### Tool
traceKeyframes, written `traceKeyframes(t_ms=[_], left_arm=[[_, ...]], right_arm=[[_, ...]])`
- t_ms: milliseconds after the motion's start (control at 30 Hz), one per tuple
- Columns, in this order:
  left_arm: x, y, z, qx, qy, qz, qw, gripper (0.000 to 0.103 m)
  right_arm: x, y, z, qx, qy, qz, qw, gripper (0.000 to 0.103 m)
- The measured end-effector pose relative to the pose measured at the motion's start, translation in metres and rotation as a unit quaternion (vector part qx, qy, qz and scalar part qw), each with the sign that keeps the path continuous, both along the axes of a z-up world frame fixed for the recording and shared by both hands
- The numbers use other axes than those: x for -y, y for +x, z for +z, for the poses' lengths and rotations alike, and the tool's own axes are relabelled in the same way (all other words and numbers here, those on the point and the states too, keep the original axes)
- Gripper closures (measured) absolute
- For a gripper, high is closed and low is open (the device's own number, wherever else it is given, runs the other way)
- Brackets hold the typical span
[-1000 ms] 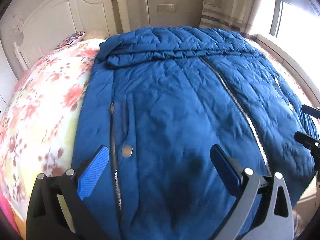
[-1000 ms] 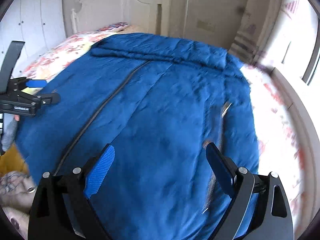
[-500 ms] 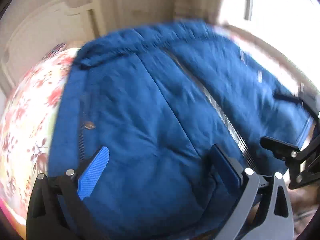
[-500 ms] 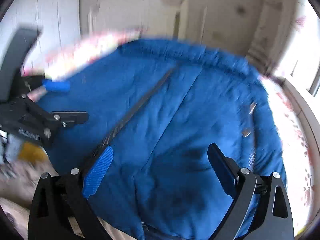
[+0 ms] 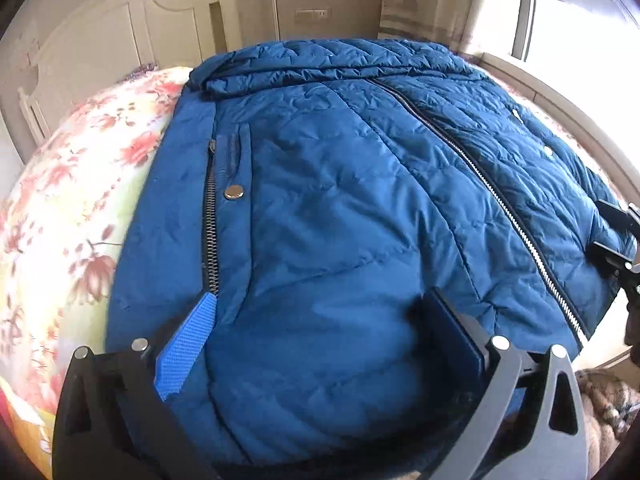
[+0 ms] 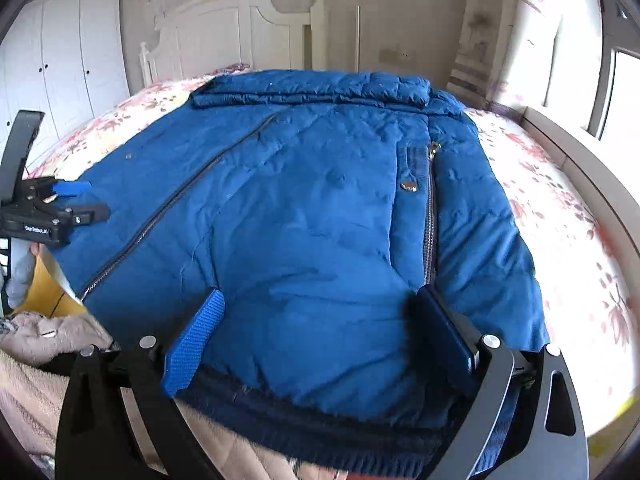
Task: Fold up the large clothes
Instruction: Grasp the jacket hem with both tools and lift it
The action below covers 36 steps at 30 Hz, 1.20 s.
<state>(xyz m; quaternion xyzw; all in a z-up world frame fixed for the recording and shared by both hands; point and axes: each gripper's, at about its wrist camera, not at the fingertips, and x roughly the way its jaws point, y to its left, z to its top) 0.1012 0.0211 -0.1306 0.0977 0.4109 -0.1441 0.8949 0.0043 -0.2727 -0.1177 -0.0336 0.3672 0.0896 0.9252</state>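
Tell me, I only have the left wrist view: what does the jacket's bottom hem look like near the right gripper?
Observer: In the right wrist view the dark knit hem of the blue jacket lies between the open fingers of the right gripper, not clamped.
Operator: Anything off the bed on that side?
Observer: Yes, a beige fuzzy garment sits below the jacket's lower left corner.
Operator: Can you see my left gripper from there?
Observer: The left gripper shows at the left edge, over the jacket's edge, fingers apart.
Operator: What is behind it?
Observer: White wardrobe doors stand beside the headboard.
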Motion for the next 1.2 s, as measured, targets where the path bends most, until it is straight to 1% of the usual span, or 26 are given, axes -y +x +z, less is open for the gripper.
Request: traceKeyframes(t_ms=[33, 133, 167, 233, 267, 333, 367, 400, 433, 467, 500, 533, 600, 633, 700, 767, 833, 867, 900, 933, 967, 1000, 1033, 1067, 1133, 1200], left_arm=[[-0.003, -0.002, 0.005, 0.006, -0.003, 0.002, 1.0000, 0.002], [-0.017, -0.011, 0.018, 0.027, -0.015, 0.015, 0.9994, 0.002], [-0.028, -0.015, 0.023, 0.036, -0.022, 0.027, 0.9988, 0.002], [-0.053, -0.020, 0.028, 0.043, -0.043, 0.051, 0.9968, 0.002], [-0.062, -0.022, 0.028, 0.042, -0.050, 0.061, 0.9961, 0.002], [-0.087, -0.021, 0.019, 0.026, -0.066, 0.085, 0.9938, 0.002], [-0.093, -0.021, 0.015, 0.018, -0.070, 0.092, 0.9932, 0.002], [-0.101, -0.019, 0.008, 0.003, -0.074, 0.101, 0.9921, 0.002], [-0.107, -0.018, 0.001, -0.011, -0.082, 0.104, 0.9911, 0.002], [-0.110, -0.020, -0.002, -0.011, -0.092, 0.101, 0.9906, 0.003], [-0.108, -0.022, -0.002, -0.007, -0.088, 0.095, 0.9916, 0.002], [-0.103, -0.023, -0.002, -0.009, -0.085, 0.083, 0.9929, 0.003], [-0.095, -0.022, -0.001, -0.014, -0.093, 0.067, 0.9934, 0.003], [-0.090, -0.021, -0.002, -0.014, -0.086, 0.065, 0.9941, 0.003], [-0.077, -0.018, -0.006, -0.005, -0.045, 0.070, 0.9965, 0.002], [-0.076, -0.013, -0.006, -0.004, -0.048, 0.073, 0.9962, 0.002], [-0.077, -0.012, -0.006, -0.007, -0.046, 0.068, 0.9966, 0.002], [-0.076, -0.012, -0.006, -0.007, -0.046, 0.064, 0.9969, 0.005], [-0.076, -0.011, -0.004, -0.006, -0.048, 0.056, 0.9973, 0.016], [-0.075, -0.013, -0.003, -0.005, -0.051, 0.046, 0.9976, 0.025], [-0.076, -0.017, 0.000, -0.005, -0.064, 0.034, 0.9974, 0.043], [-0.079, -0.017, 0.002, -0.005, -0.074, 0.029, 0.9968, 0.064], [-0.084, -0.019, 0.005, -0.001, -0.080, 0.030, 0.9963, 0.075], [-0.091, -0.021, 0.010, 0.002, -0.091, 0.036, 0.9952, 0.090], [-0.104, -0.031, 0.023, 0.006, -0.125, 0.032, 0.9917, 0.091], [-0.112, -0.047, 0.039, 0.020, -0.140, 0.026, 0.9895, 0.092]], right_arm=[[0.003, -0.002, 0.005, -0.003, 0.001, 0.002, 1.000, 0.011], [0.023, -0.012, 0.020, 0.017, 0.016, -0.009, 1.000, 0.011], [0.041, -0.017, 0.024, 0.021, 0.024, -0.030, 0.999, 0.011], [0.069, -0.026, 0.023, 0.016, 0.042, -0.066, 0.997, 0.011], [0.080, -0.029, 0.020, 0.011, 0.056, -0.076, 0.995, 0.012], [0.103, -0.037, 0.008, -0.008, 0.080, -0.104, 0.991, 0.017], [0.108, -0.038, 0.004, -0.015, 0.086, -0.110, 0.990, 0.020], [0.113, -0.041, -0.003, -0.023, 0.099, -0.109, 0.989, 0.022], [0.115, -0.042, -0.004, -0.019, 0.106, -0.107, 0.989, 0.023], [0.114, -0.045, -0.005, -0.014, 0.108, -0.100, 0.989, 0.024], [0.113, -0.045, -0.005, -0.013, 0.106, -0.095, 0.990, 0.028], [0.111, -0.044, -0.004, -0.014, 0.108, -0.091, 0.990, 0.029], [0.106, -0.039, -0.004, -0.017, 0.111, -0.081, 0.990, 0.030], [0.101, -0.036, -0.005, -0.017, 0.098, -0.083, 0.992, 0.029], [0.092, -0.024, -0.006, -0.017, 0.079, -0.083, 0.993, 0.026], [0.086, -0.015, -0.007, -0.014, 0.066, -0.081, 0.994, 0.024], [0.080, -0.010, -0.008, -0.013, 0.037, -0.078, 0.996, 0.026], [0.077, -0.009, -0.008, -0.010, 0.029, -0.080, 0.996, 0.031], [0.076, -0.011, -0.008, -0.006, 0.037, -0.077, 0.996, 0.044], [0.076, -0.013, -0.007, -0.003, 0.040, -0.071, 0.997, 0.050], [0.076, -0.021, -0.005, 0.006, 0.048, -0.060, 0.997, 0.058], [0.077, -0.025, -0.003, 0.014, 0.054, -0.056, 0.997, 0.068], [0.078, -0.032, 0.001, 0.023, 0.065, -0.054, 0.996, 0.072], [0.080, -0.036, 0.003, 0.028, 0.077, -0.052, 0.995, 0.078], [0.084, -0.046, 0.011, 0.037, 0.109, -0.046, 0.992, 0.079], [0.086, -0.065, 0.025, 0.052, 0.144, -0.023, 0.988, 0.081]])
